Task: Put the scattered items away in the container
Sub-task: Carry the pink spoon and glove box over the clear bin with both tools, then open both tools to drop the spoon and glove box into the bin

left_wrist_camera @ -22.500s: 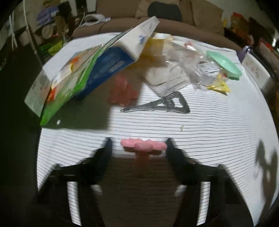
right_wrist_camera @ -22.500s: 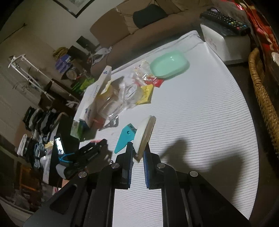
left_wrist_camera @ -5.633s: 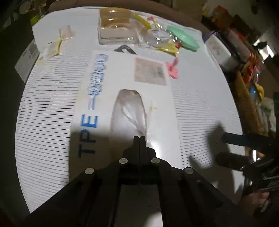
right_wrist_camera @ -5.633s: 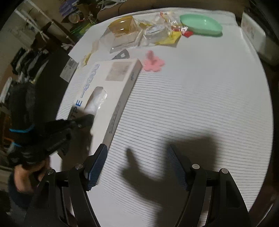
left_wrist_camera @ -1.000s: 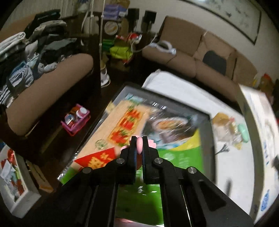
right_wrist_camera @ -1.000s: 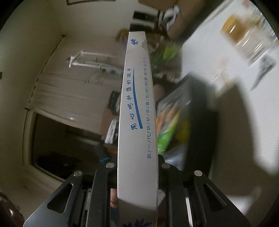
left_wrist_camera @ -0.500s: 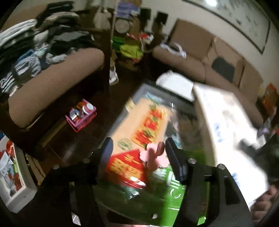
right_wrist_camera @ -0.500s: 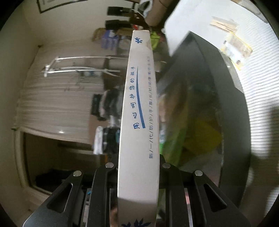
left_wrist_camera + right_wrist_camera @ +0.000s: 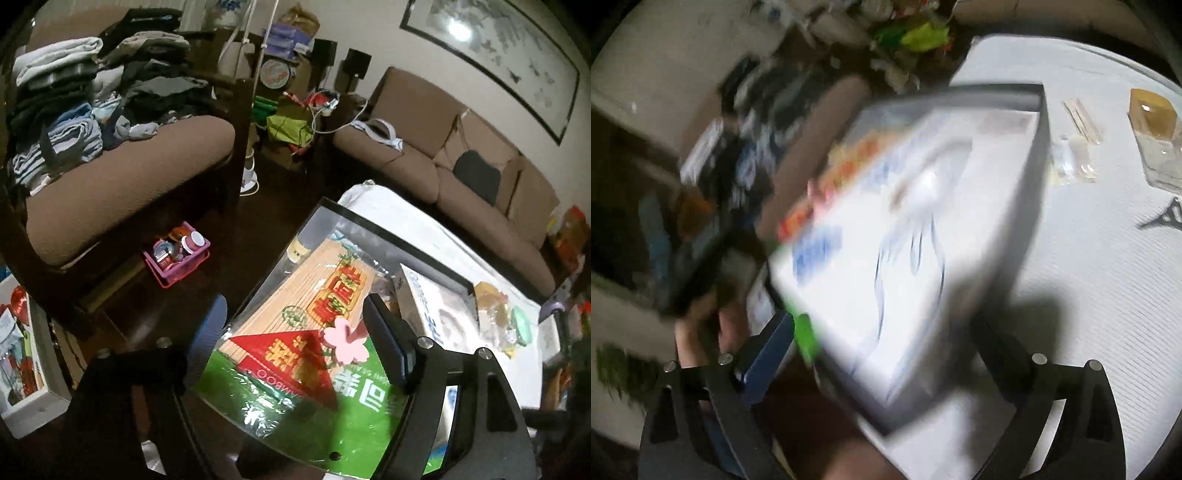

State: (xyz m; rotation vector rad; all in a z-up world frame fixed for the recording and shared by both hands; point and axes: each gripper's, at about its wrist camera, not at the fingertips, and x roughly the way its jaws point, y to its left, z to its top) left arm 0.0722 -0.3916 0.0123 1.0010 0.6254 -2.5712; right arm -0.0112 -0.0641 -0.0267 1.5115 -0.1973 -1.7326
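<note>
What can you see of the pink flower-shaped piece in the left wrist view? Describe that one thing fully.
The pink flower piece is small, flat and matte, with rounded notched petals like a blossom. It lies on the clear-wrapped packet of bamboo sticks inside the container, between the left gripper's opening jaws; neither finger visibly touches it.

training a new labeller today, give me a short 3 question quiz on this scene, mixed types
1. True or false: the pink flower lies on the green bamboo-stick pack inside the dark container.
2. Which item has the right gripper let go of?
3. The left gripper is: A) shut on the flower B) opening, clear of it.

Key: 1 true; 2 the white box; 3 B.
</note>
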